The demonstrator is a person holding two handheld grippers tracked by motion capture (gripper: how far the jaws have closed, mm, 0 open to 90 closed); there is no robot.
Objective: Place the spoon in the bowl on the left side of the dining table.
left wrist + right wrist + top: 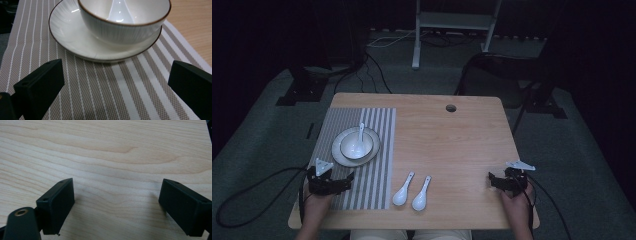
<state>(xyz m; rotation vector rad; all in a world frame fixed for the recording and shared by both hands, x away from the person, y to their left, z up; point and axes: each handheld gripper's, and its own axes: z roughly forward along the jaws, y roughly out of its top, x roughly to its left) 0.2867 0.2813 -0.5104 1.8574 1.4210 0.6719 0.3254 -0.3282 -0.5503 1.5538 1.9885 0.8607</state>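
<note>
High view showed the left claw (347, 181) spread on the striped mat (377, 150), the right claw (493, 181) spread over bare worktop (462, 145). At twelve o'clock of the left claw sat a brown-rimmed white bowl (357, 145) on its saucer (339, 152); a careless approach could knock it.

Both grippers, left gripper (346, 178) and right gripper (493, 180), rest with fingers spread.
</note>
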